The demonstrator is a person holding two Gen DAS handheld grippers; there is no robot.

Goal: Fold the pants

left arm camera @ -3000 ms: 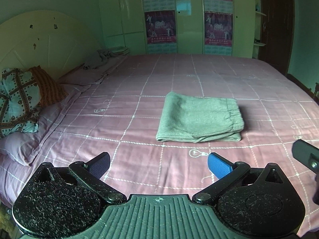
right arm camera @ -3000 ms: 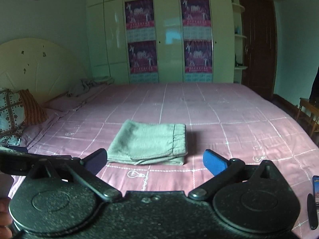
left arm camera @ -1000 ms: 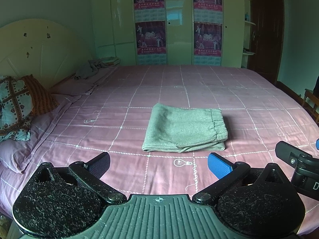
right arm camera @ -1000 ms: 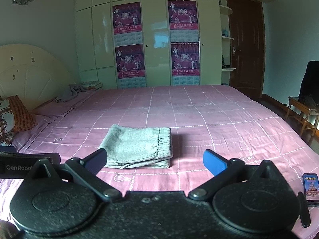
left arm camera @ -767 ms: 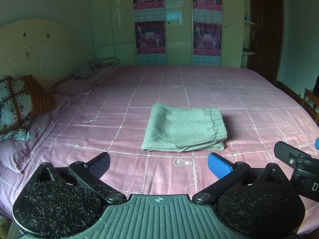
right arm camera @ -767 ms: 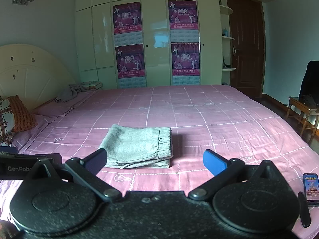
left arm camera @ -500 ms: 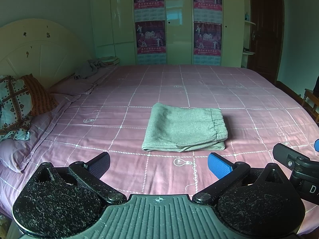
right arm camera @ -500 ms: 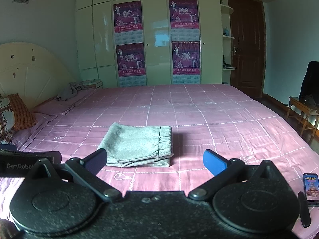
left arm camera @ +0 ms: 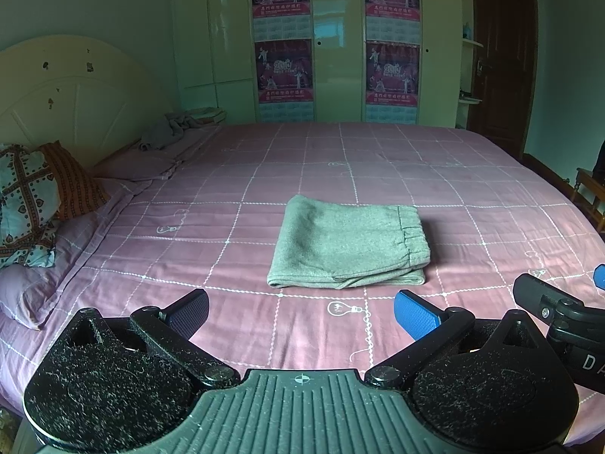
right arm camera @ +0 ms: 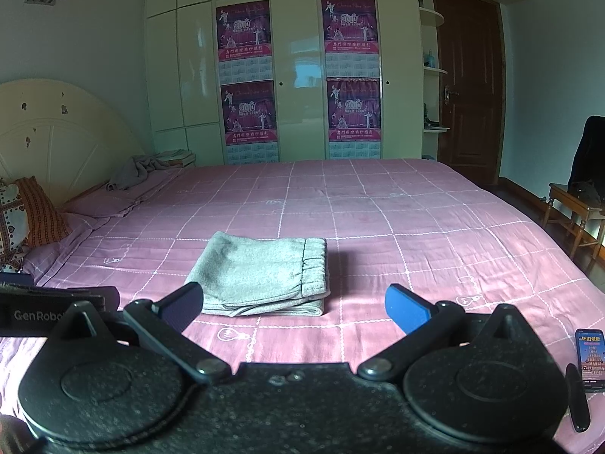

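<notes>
Lying folded flat on the bed (left arm camera: 435,174), well ahead of both claws: gray pants (left arm camera: 349,244). Left claw (left arm camera: 300,316) and right claw (right arm camera: 293,308) spread wide, pinching nothing. Risked undoing the stack (loose lower layers) by snagging an edge.

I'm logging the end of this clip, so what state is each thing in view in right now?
pants: folded into a flat rectangle, lying on the bed, untouched
left hand-held gripper: open, empty, held short of the pants
right hand-held gripper: open, empty, held short of the pants
phone: screen lit, lying on the bed
wardrobe doors: shut
room door: shut
</notes>
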